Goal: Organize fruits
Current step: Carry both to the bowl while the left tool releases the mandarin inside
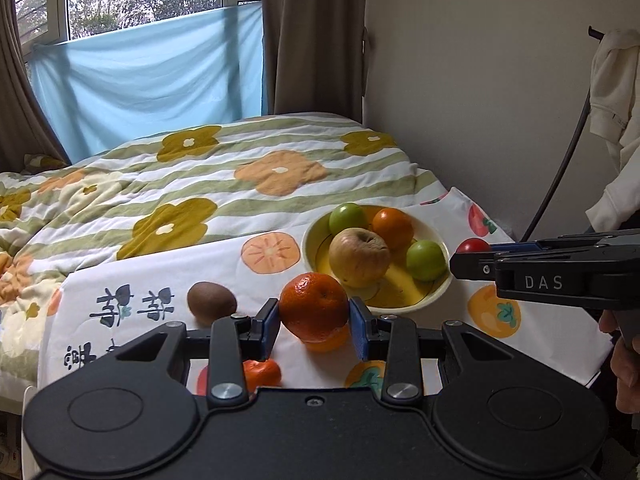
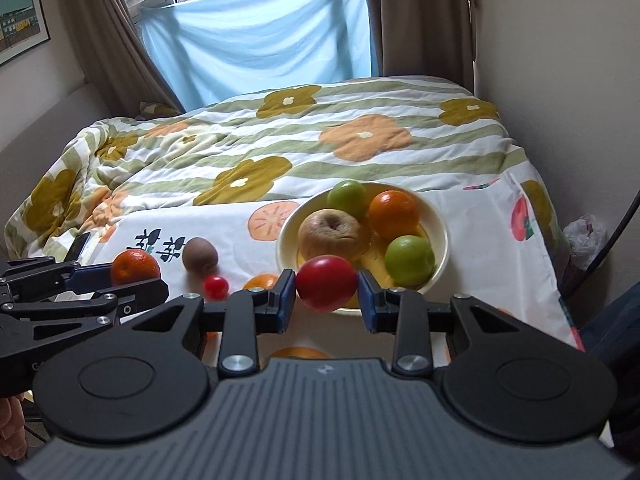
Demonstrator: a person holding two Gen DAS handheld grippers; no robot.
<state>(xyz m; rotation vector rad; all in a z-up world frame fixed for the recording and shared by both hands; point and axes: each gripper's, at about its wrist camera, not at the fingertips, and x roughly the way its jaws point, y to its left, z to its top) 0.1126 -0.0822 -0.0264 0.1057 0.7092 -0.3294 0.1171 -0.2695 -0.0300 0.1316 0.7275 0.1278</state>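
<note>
Orange mandarin (image 1: pixel 314 306) fills left tool (image 1: pixel 314 326), red tomato (image 2: pixel 326 283) right tool (image 2: pixel 326 300), beside crowded bowl (image 2: pixel 438 220).

The left gripper (image 1: pixel 314 322) is covering the lower half of the mandarin (image 1: pixel 313 305) it is clamping, and its body is hiding most of a small orange fruit (image 1: pixel 262 374) at the near edge of the printed cloth (image 1: pixel 540 328). In the right wrist view, the red tomato (image 2: pixel 326 283) held in the right gripper (image 2: pixel 326 298) is blocking the near rim of the yellow bowl (image 2: pixel 438 220). The framed picture (image 2: pixel 20 20) is running off the frame's left edge.
</note>
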